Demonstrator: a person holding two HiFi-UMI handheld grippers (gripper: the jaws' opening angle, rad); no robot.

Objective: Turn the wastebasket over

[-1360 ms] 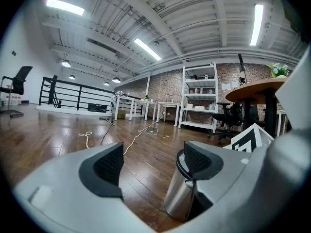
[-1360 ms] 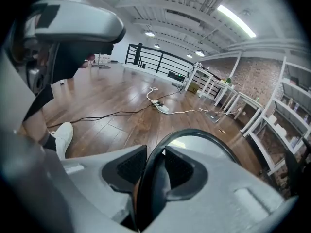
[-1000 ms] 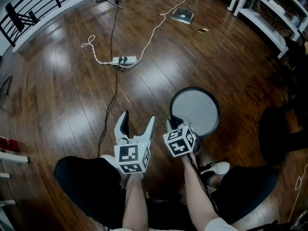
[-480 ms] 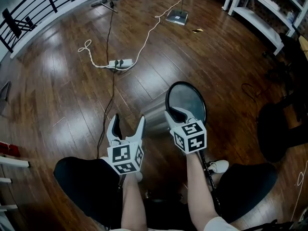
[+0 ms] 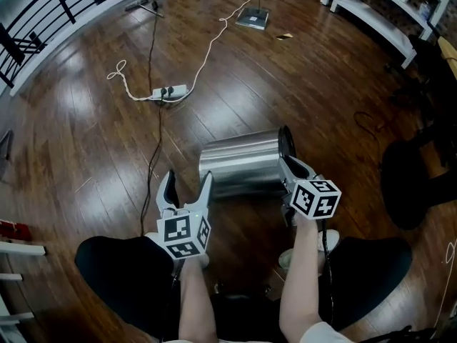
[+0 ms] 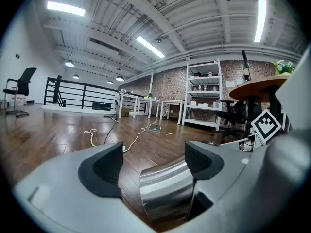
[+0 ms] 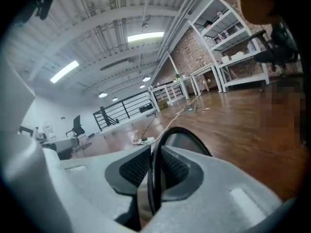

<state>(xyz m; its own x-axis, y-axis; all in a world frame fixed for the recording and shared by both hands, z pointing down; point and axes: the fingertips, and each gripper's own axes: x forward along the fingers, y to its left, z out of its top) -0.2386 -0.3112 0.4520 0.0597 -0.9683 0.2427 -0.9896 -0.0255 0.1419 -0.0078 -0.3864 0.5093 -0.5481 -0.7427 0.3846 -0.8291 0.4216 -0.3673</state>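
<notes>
The wastebasket (image 5: 239, 164), a shiny steel cylinder with a black rim, lies on its side on the wood floor, mouth toward the right. My right gripper (image 5: 289, 167) is shut on that black rim at the near right end. In the right gripper view the rim (image 7: 182, 133) runs edge-on between the two dark pads of the right gripper (image 7: 154, 171). My left gripper (image 5: 186, 185) stands open just short of the basket's near left side, nothing between its fingers. In the left gripper view the steel wall (image 6: 167, 193) shows beyond the spread jaws of the left gripper (image 6: 155, 166).
A power strip (image 5: 168, 91) with a white cable (image 5: 214, 45) and a black cable (image 5: 153, 141) lies on the floor beyond the basket. A flat stand base (image 5: 251, 18) is far back. White shelving (image 5: 371, 13) and a dark chair base (image 5: 414, 191) stand to the right, a black railing (image 5: 43, 13) at far left.
The basket stood upright with its mouth up; now it has tipped onto its side. My right gripper rolled and swung rightward with the rim in it. The left gripper hardly moved.
</notes>
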